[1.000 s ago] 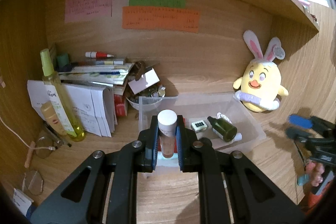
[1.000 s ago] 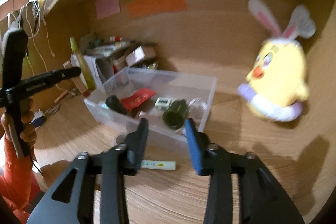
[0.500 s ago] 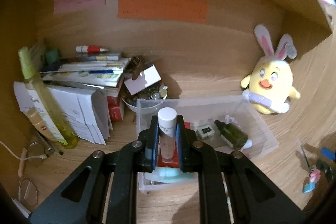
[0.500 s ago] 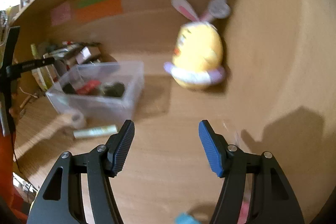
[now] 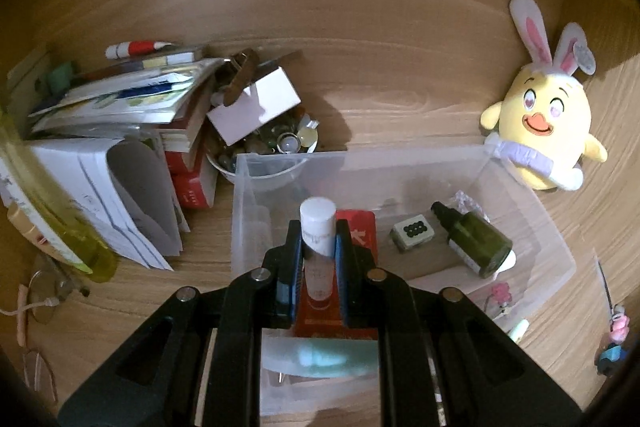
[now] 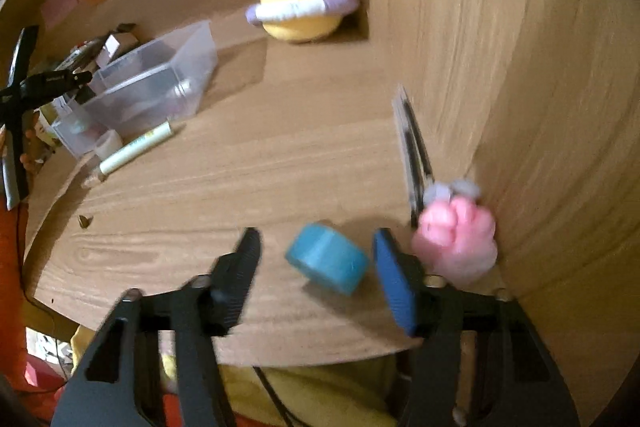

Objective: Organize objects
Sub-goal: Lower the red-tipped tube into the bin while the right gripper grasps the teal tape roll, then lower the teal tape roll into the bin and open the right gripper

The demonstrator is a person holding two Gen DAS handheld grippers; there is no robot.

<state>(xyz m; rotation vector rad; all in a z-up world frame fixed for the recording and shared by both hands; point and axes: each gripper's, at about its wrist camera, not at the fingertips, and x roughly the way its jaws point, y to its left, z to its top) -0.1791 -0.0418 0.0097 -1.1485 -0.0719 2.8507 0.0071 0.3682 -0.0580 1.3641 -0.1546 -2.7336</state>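
My left gripper [image 5: 317,247] is shut on a small white-capped bottle [image 5: 317,227], held upright over the clear plastic bin [image 5: 532,227]. Inside the bin lie a red packet [image 5: 362,227], a white tile [image 5: 412,236] and a dark green bottle [image 5: 478,245]. In the right wrist view my right gripper [image 6: 316,259] points down at the desk with its jaws closing around a blue roll of tape [image 6: 327,258]; the pads stand clear of it. A pink paw-shaped toy [image 6: 456,237] sits just right of the blue finger.
A yellow plush chick [image 5: 544,131] stands at the back right. Books and papers [image 5: 120,107], a bowl of small items [image 5: 272,143] and a yellow-green bottle [image 5: 64,227] crowd the left. A pale pen [image 6: 136,149] and black pens [image 6: 414,143] lie on the desk.
The left gripper carried the bottle forward and down over the bin. The right gripper swung right and down, away from the bin, until the blue tape roll stood between its jaws.
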